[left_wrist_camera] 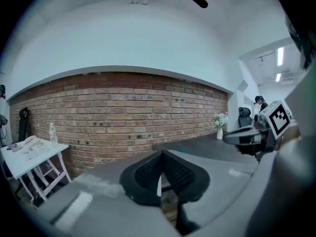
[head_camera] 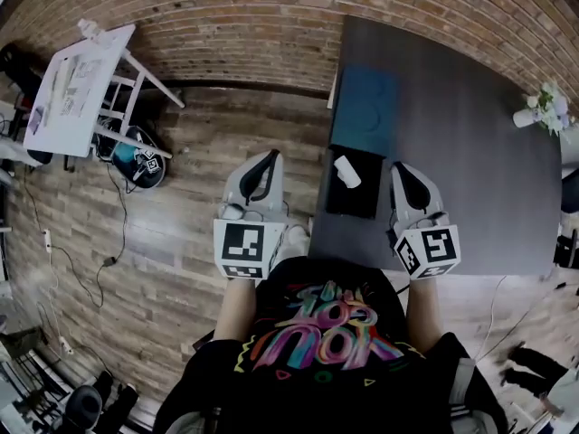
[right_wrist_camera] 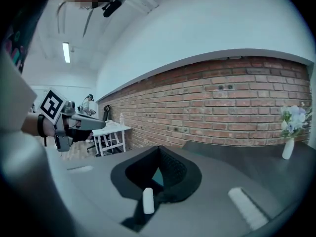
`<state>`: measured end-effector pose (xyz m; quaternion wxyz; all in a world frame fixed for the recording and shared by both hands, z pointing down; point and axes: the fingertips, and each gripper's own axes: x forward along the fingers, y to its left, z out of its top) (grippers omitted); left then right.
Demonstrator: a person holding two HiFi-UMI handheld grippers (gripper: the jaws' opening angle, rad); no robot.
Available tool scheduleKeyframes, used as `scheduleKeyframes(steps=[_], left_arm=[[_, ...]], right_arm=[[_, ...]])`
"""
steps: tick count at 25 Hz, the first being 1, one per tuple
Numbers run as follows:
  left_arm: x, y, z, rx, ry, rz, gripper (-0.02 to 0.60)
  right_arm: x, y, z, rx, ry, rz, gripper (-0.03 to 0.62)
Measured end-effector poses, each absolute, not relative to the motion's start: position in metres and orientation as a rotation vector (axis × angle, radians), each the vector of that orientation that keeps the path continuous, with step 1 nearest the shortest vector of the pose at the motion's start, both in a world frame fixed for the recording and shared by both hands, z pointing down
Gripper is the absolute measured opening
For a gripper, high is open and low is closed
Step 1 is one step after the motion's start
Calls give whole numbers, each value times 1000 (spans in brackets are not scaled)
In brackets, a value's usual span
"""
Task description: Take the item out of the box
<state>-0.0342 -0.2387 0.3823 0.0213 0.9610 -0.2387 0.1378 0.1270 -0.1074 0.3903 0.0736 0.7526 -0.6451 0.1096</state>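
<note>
A black open box lies at the near left corner of the dark table, with a small white item inside it. A blue lid lies just beyond the box. My right gripper hovers over the table just right of the box, jaws together and holding nothing. In the right gripper view, the white item shows low in the slit between the fingers. My left gripper is left of the table edge, over the floor, shut and empty; its own view faces the brick wall.
A vase of flowers stands at the table's far right corner. A white folding table with a bottle stands at the far left by the brick wall. Cables and chair bases lie on the wooden floor to the left.
</note>
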Motion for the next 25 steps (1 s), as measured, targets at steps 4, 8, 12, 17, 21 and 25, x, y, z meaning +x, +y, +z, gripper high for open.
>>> scheduleKeyframes(steps=[4,8,12,17,21,25], left_arm=[[-10,-227,385,2997,-644,429,2],[13,-212,388,3012,-587,434,2],[31,-201,385,3046,-562,446,2],[45,-200,379,3080,-559,447,2],[55,-196,378,3090,-552,451,2],[60,-190,380,3088,-541,458,2]], right_arm=[[139,-90,387,2305,-1883,335,2],[156,-72,384,2338,-1861,329,0],[173,-60,383,2354,-1861,314,2],[187,-55,380,2377,-1870,292,0],[194,-49,378,2388,-1869,284,0],[199,-41,379,2399,-1859,288,0]])
